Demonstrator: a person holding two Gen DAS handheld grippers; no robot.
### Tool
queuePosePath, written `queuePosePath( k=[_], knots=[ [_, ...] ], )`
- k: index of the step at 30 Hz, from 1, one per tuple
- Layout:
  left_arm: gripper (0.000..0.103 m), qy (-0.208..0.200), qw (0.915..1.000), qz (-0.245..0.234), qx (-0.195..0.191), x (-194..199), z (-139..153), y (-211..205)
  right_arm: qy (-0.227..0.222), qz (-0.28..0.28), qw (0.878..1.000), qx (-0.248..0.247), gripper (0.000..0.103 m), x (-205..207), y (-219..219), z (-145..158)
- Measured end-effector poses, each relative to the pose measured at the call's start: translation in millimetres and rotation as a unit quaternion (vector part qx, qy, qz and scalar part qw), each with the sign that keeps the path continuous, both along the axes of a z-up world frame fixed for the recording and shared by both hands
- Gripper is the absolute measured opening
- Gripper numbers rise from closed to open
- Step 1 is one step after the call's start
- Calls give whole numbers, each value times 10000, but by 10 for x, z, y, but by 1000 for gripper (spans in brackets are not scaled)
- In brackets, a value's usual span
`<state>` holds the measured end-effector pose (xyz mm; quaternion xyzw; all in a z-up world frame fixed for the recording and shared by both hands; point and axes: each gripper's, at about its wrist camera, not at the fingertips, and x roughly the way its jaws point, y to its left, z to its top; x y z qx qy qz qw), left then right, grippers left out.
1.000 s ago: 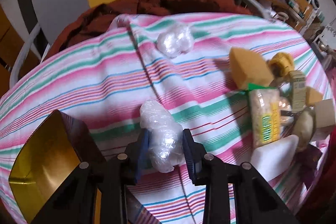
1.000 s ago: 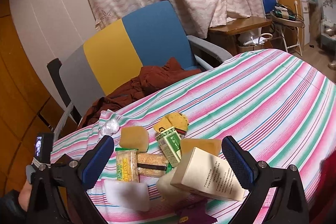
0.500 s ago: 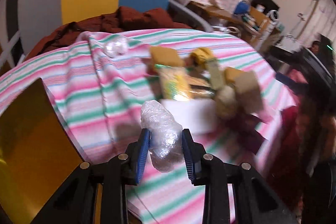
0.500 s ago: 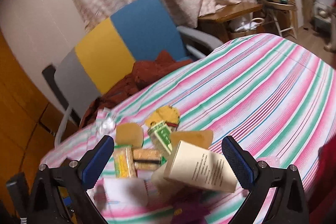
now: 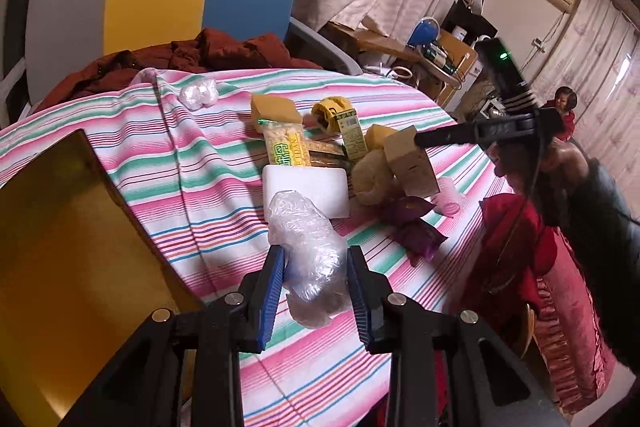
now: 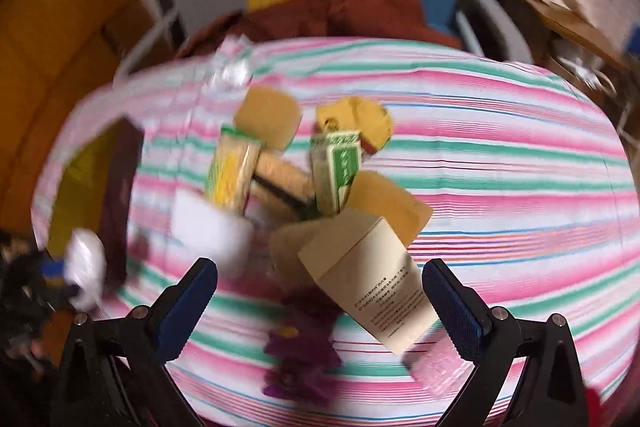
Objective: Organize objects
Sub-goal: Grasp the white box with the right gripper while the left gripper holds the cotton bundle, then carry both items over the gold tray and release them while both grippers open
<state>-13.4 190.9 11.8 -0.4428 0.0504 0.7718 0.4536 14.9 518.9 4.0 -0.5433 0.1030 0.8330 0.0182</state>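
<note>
The left tool pinches a crumpled clear plastic bag between its blue pads, held above the striped worktop with an open yellow box just to its left. The right tool is spread wide and holds nothing, hovering over a cardboard carton at the near edge of a heap of sponges and snack packs ahead of it. The slick, squashy bag could slide out of the pads before reaching the box, and the blurred right view suggests fast motion that might knock the heap.
</note>
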Motion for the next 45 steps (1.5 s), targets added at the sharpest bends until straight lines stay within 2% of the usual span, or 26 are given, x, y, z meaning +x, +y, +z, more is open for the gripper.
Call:
queuePosePath(
  k=[4,8,10,12,14,15,16,17,19,23,26,27,28,29,32,34,36,37,38,40,45],
  knots=[
    [32,-74,9998,160,37,-28,-24,-115,-403,88,9989,224,103,-163,29,-117],
    [32,-116,9996,263,80,-50,-22,-203,-1050,-72,9933,479,103,-305,75,-384],
    [32,-137,9994,310,94,-63,-33,-238,-1070,-259,9927,499,103,-306,115,-425],
    [32,-188,9991,357,96,-84,-52,-258,-958,-275,9942,410,90,-286,124,-414],
    [32,-223,9989,407,103,-100,-72,-285,-899,-266,9945,459,73,-249,105,-383],
    [32,-245,9987,424,125,-106,-74,-295,-878,-246,9947,467,70,-237,80,-374],
    [32,-249,9986,439,143,-105,-72,-303,-817,-225,9953,471,60,-215,62,-351],
    [32,-246,9986,451,161,-105,-64,-312,-759,-247,9957,481,56,-206,40,-336],
    [32,-230,9985,461,203,-99,-45,-328,-608,-353,9966,431,56,-165,36,-285],
    [32,-188,9983,494,243,-81,-11,-371,-192,-648,9974,229,56,-79,53,-163],
    [32,-163,9980,530,302,-72,7,-416,-96,-873,9961,121,59,-38,90,-150],
    [32,-157,9979,549,314,-68,10,-433,-41,-971,9953,-19,66,-21,117,-166],
    [32,-157,9978,562,320,-62,12,-444,-12,-1025,9946,-144,87,-10,145,-173],
    [32,-161,9977,573,332,-59,17,-456,35,-1156,9928,-304,98,24,182,-201],
    [32,-142,9975,584,372,-41,44,-488,-1,-1272,9910,-404,98,57,161,-285],
    [32,-118,9974,586,392,-25,62,-509,-42,-1364,9904,-213,98,30,103,-336],
    [32,-116,9974,591,405,-16,69,-527,-57,-1485,9889,-49,91,44,107,-363],
    [32,-107,9973,605,414,-10,72,-539,-103,-1529,9882,-17,68,43,109,-376],
    [32,-99,9971,614,431,-7,79,-550,-128,-1549,9878,50,59,41,96,-380],
    [32,-55,9968,651,469,3,100,-580,-108,-1525,9881,153,53,42,56,-360],
    [32,39,9954,789,537,-14,133,-710,374,-1536,9866,396,53,80,-107,-73]
  ],
)
